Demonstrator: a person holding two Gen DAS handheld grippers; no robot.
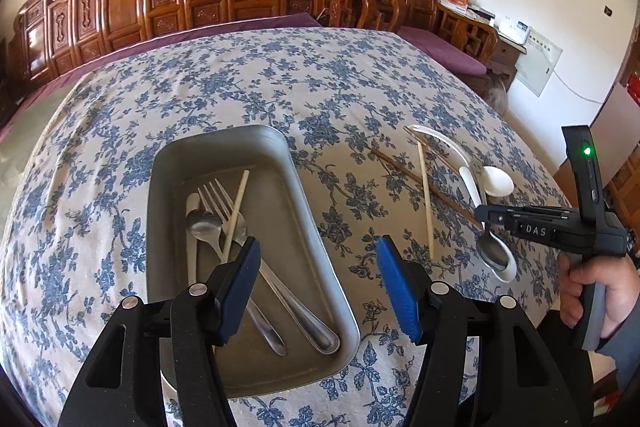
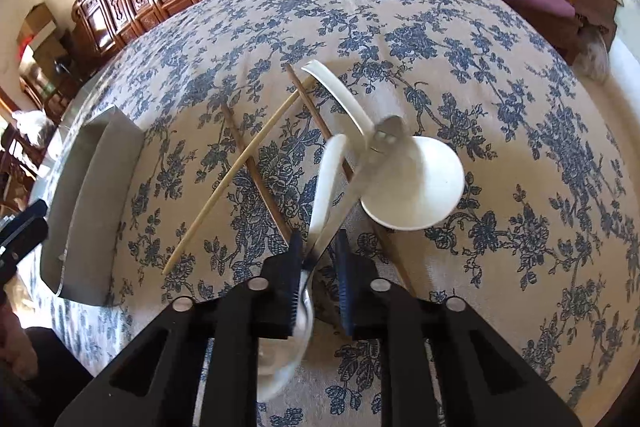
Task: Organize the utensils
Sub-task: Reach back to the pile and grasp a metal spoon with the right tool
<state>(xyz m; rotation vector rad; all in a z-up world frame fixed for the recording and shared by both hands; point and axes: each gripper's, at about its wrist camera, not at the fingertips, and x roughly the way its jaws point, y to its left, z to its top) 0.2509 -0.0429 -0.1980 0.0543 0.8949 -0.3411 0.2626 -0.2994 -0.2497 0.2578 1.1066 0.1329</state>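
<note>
from the left wrist: left gripper (image 1: 318,277) with blue bumpy pads, jaws wide apart, nothing between, hanging over the near edge of a grey metal tray (image 1: 316,243) with round corners. inside the tray a shiny steel fork (image 1: 224,205), a steel spoon (image 1: 204,225) and a pale thin chopstick (image 1: 236,211), all lying long ways. out on the soft flowery cloth (image 1: 200,87), to the right, more chopsticks (image 1: 426,195) and smooth white spoons (image 1: 494,181)

from the right wrist: right gripper (image 2: 318,263) nearly closed, black ribbed pads around the flat shiny handle of a metal spoon (image 2: 344,203); cannot tell for sure about pressing. round white soup spoon (image 2: 416,187) just behind, dark and pale chopsticks (image 2: 256,155) crossed on the cloth
</note>
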